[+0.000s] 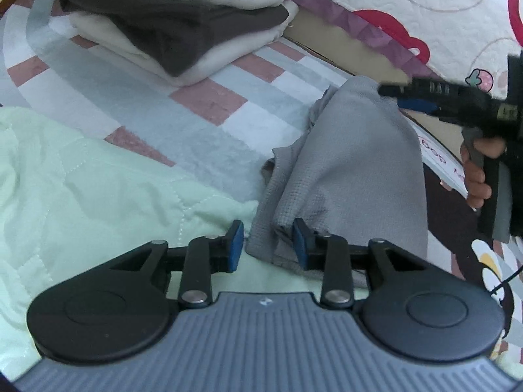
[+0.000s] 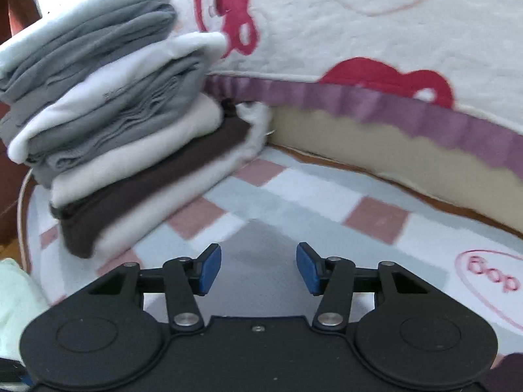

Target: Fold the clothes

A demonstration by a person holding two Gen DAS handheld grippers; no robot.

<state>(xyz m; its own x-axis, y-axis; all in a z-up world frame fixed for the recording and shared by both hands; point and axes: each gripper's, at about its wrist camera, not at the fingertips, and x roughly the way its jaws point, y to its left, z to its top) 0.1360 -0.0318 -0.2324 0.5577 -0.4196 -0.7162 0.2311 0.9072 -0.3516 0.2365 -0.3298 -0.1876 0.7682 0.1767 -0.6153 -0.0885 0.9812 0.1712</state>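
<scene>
The left gripper (image 1: 268, 245) stands partly open, its blue pads (image 1: 236, 245) set either side of the near edge of a grey cloth (image 1: 346, 170); the right pad touches a fold, but the pads do not press the fabric between them. The grey cloth has a fine waffle texture and lies in a crumpled, raised heap on the checked mat (image 1: 202, 121), its near edge overlapping a pale green quilt (image 1: 81, 196) at lower left. The right gripper (image 2: 258, 269) stands open and empty over the mat, with nothing between its pads; in the left wrist view it appears just beyond the cloth's far top corner, held by a hand (image 1: 477, 176). No container is in view. A stack (image 2: 124, 137) of folded clothes sits at the far left of the mat, layered white, dark brown, cream and grey. Behind the mat, a mattress (image 2: 376, 32) with a red print and a purple frill (image 2: 376, 104) runs along its far edge.
</scene>
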